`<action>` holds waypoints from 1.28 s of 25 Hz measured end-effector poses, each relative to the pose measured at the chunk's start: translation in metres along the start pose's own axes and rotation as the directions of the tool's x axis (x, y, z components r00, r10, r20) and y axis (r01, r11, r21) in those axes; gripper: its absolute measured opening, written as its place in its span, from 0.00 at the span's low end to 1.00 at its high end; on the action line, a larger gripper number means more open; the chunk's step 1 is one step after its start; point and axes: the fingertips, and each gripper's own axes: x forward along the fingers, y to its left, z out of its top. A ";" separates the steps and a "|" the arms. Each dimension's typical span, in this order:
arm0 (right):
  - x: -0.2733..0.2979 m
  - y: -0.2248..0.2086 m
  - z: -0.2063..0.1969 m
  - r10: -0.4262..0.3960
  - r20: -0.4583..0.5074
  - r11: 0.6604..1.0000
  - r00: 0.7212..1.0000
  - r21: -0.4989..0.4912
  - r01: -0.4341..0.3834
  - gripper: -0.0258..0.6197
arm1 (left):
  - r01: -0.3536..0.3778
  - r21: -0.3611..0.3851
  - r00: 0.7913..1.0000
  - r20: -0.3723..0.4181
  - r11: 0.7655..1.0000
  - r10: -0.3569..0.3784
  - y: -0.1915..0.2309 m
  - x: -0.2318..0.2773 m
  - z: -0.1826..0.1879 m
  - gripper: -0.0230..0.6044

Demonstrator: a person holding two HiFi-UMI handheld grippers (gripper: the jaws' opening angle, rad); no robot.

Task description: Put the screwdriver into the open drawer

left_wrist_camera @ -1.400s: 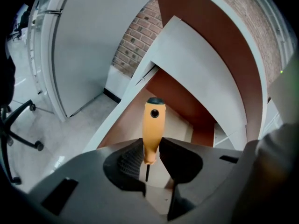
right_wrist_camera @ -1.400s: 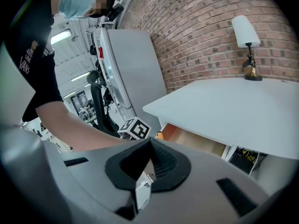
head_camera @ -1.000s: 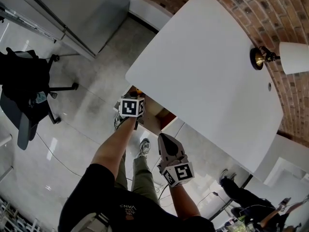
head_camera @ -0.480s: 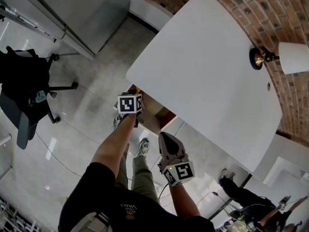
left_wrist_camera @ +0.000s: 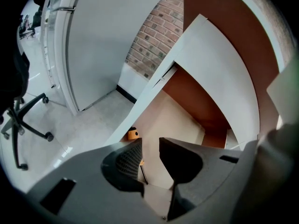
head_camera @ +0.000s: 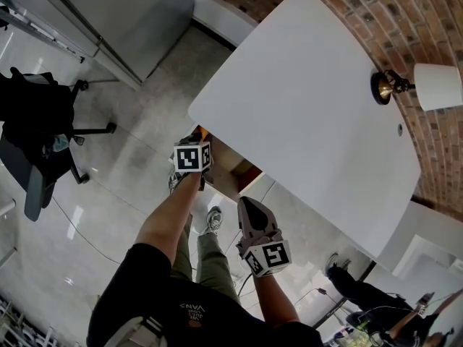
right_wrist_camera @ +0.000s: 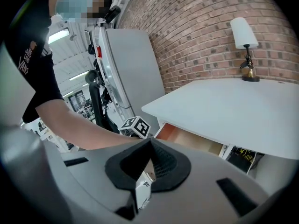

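Observation:
The open wooden drawer [head_camera: 230,166] juts out from under the white table [head_camera: 304,100]. In the left gripper view, the screwdriver lies on the drawer floor [left_wrist_camera: 175,118]: its orange handle [left_wrist_camera: 133,134] shows beyond the left jaw and its dark shaft [left_wrist_camera: 144,174] runs toward me. My left gripper [left_wrist_camera: 150,144] is open right above it, jaws a narrow gap apart with nothing between them. In the head view this left gripper [head_camera: 192,157] hovers over the drawer's left end. My right gripper [head_camera: 246,207] hangs back near my body, shut and empty [right_wrist_camera: 150,141].
A lamp [head_camera: 434,85] stands at the table's far right corner. A black office chair [head_camera: 36,129] stands on the floor at left, and a grey cabinet [head_camera: 123,13] rises behind. My feet [head_camera: 215,221] stand just below the drawer. Another person's legs [head_camera: 362,288] are at lower right.
The left gripper has shifted slightly left and farther over the drawer. The right gripper has stayed in place.

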 end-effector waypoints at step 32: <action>-0.126 0.017 0.047 0.124 0.117 0.983 0.985 -0.149 -0.106 0.03 | 0.105 0.194 0.902 0.394 0.975 -0.175 -0.127 -0.228 0.005 0.05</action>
